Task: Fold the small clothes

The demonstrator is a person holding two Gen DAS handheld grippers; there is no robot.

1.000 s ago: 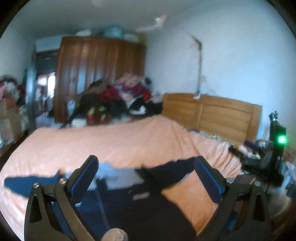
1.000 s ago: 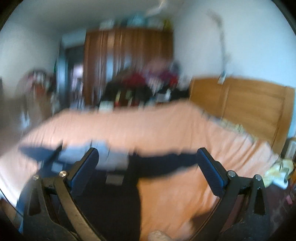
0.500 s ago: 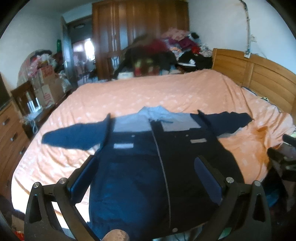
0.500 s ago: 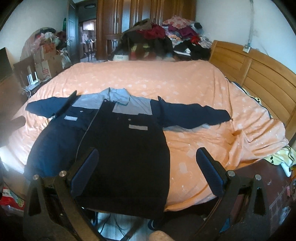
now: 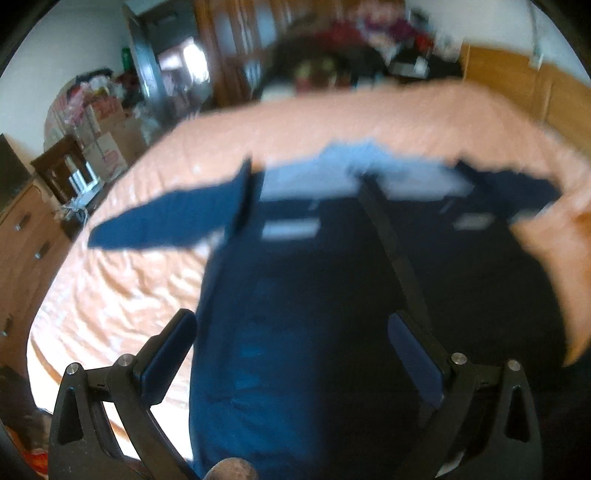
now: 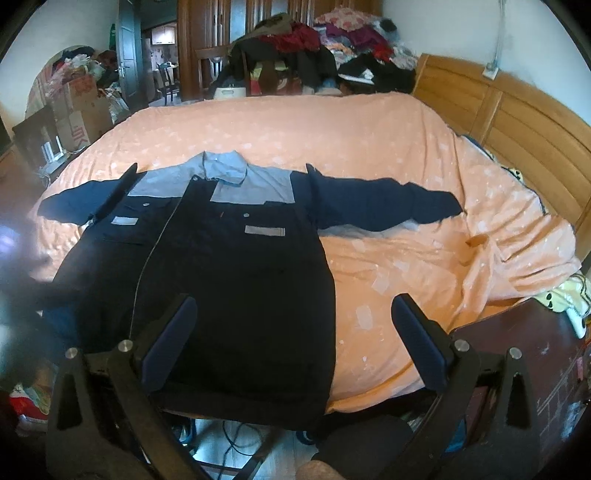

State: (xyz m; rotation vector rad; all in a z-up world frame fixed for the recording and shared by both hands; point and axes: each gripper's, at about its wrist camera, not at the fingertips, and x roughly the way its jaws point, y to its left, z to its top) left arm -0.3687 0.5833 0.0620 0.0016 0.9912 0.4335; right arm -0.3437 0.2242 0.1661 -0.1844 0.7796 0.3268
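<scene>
left gripper [image 5: 291,343] moved closer | jacket [image 6: 229,266] navy, grey-shouldered, spread flat | both grippers agape, empty

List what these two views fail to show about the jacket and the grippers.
- Left wrist view: motion blur smears the jacket; its pocket patches and zip are unreadable.
- Right wrist view: the jacket's hem hangs over the bed edge, partly behind the open right gripper.
- Left sleeve cuff: lost in glare.

Orange-covered bed [image 6: 369,147], wooden headboard [image 6: 517,122], wardrobe [image 6: 221,22], seemingly white walls [image 6: 443,26]
</scene>
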